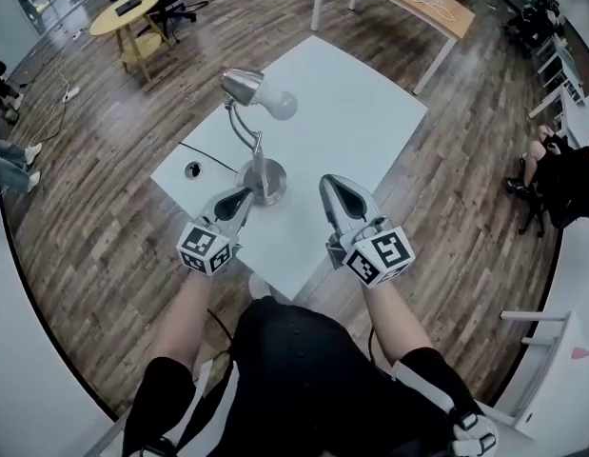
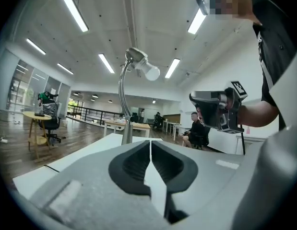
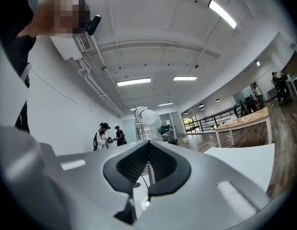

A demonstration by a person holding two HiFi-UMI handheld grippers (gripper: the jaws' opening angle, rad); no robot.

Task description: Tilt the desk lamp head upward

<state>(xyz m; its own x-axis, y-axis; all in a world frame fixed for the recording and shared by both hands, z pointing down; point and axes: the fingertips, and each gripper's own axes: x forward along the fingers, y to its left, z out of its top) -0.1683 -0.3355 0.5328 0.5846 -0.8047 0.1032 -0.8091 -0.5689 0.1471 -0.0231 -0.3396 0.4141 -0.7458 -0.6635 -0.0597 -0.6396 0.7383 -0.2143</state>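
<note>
The desk lamp [image 1: 258, 147] stands just beyond the left tool [image 1: 241, 198].

1. Silver metal gooseneck desk lamp [image 1: 269, 175], white round bulb [image 1: 279, 105].
2. Plain white rectangular table [image 1: 356, 122].
3. Brown wood-plank floor [image 1: 104, 141], streaked grain.
4. Grey left gripper [image 1: 245, 194] and right gripper [image 1: 331, 183]: black pads, black-and-white square-marker cubes.

A white rectangular table [image 1: 361, 112] stands on a wood-plank floor [image 1: 113, 160]. A desk lamp [image 1: 245, 127] stands directly on the worktop, its round metal base [image 1: 264, 181] toward the left corner, set in from the near-left edge. Just left of the base is a small round cable hole [image 1: 193, 169]. A thin black line [image 1: 206, 154] runs across that corner; cable or seam, I cannot tell.
</note>
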